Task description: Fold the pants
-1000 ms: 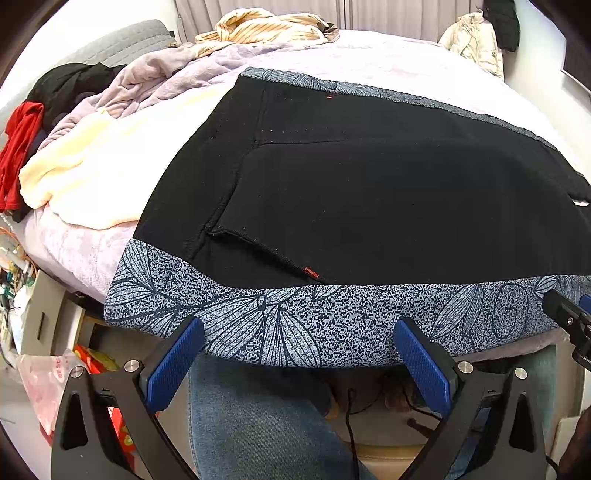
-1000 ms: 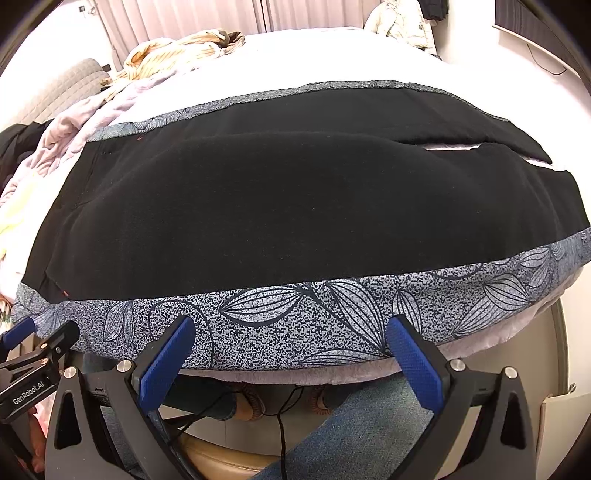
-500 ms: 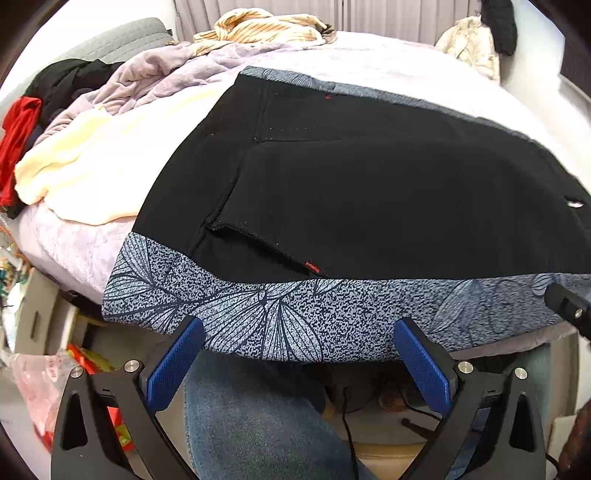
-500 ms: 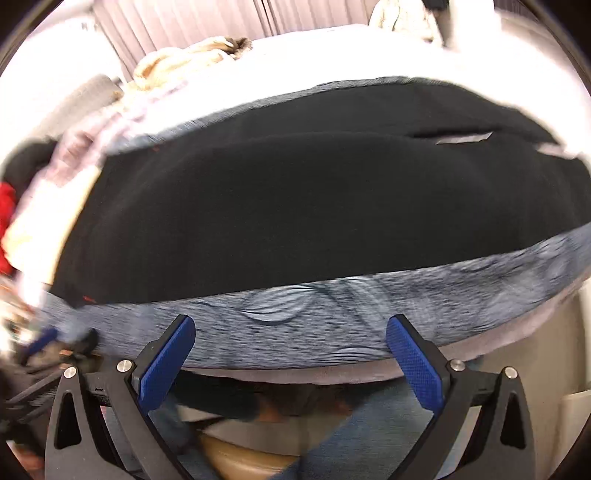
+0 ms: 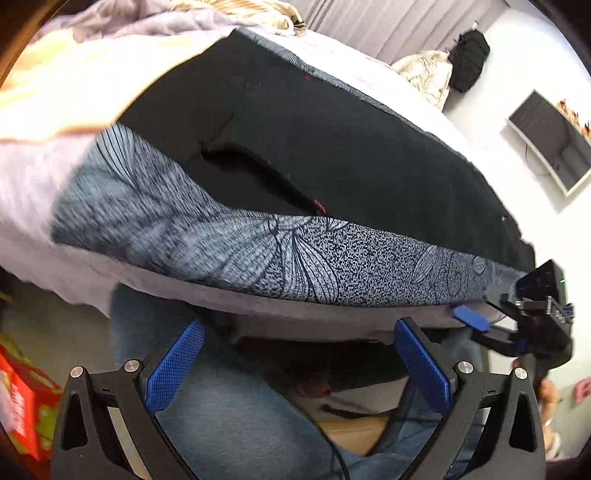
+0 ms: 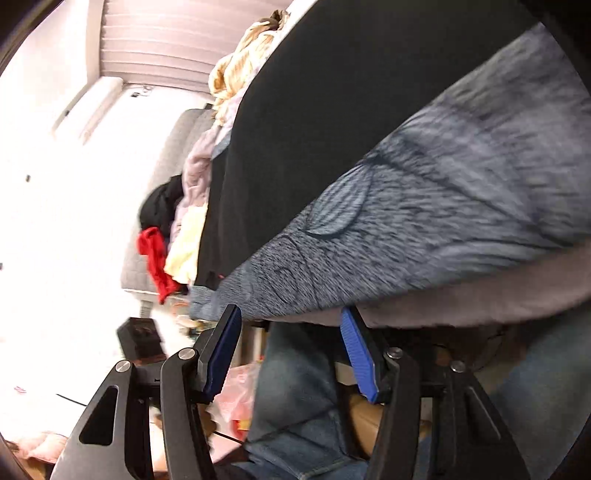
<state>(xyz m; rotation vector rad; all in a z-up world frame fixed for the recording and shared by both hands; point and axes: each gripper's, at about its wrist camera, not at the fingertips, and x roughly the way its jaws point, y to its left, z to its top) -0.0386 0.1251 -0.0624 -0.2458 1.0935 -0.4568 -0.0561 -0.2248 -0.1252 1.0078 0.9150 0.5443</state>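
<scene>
both views have tilted — pants (image 5: 332, 155) unmoved.

pants (image 5: 332, 147): black, with a blue-grey speckled side band (image 5: 332, 266) carrying dark leaf outlines and a small red tag (image 5: 318, 204). bedsheet (image 5: 33, 206) at 9 o'clock: pale lilac. left gripper (image 5: 297, 363) pads: blue, diamond-textured; frame black. right gripper (image 6: 291, 354) same colours. jeans (image 5: 240, 424) at 6: faded blue. Red garment (image 6: 155, 254) and pale yellow cloth (image 6: 186, 243) at 9.

A lilac-covered bed (image 5: 44, 206) with heaped clothes (image 6: 184, 206) fills the room, grey curtains (image 5: 369, 26) and white wall (image 5: 524, 66) behind it.
</scene>
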